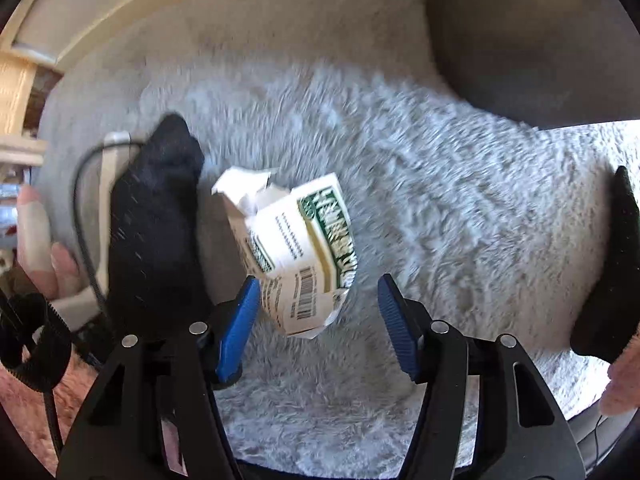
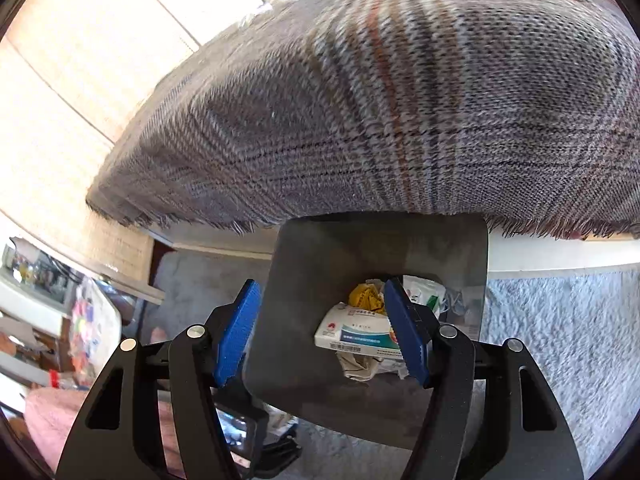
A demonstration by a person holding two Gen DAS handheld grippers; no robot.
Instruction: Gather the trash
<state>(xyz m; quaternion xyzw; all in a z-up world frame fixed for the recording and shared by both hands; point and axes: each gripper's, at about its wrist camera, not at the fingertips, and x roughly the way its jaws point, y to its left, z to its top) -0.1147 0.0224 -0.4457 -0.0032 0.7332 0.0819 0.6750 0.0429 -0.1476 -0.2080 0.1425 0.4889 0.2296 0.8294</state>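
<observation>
A crumpled white-and-green paper carton [image 1: 304,248] lies on the fluffy grey rug [image 1: 460,200]. My left gripper [image 1: 319,280] points straight down over it, jaws open. The carton's lower end sits between the blue pads [image 1: 240,312], close to the left one, and no grip shows. In the right wrist view, my right gripper [image 2: 322,281] hangs open over the grey bin [image 2: 320,400], nothing between its fingers. Down in the bin lie a white box with a blue-green stripe [image 2: 356,334], a yellow crumpled wrapper [image 2: 364,296] and a white bag [image 2: 424,292].
A person's foot in a black sock [image 1: 156,220] stands just left of the carton, and another black sock [image 1: 612,272] sits at the right edge. The grey bin [image 1: 520,40] stands beyond on the rug. A plaid blanket [image 2: 360,100] overhangs behind the bin.
</observation>
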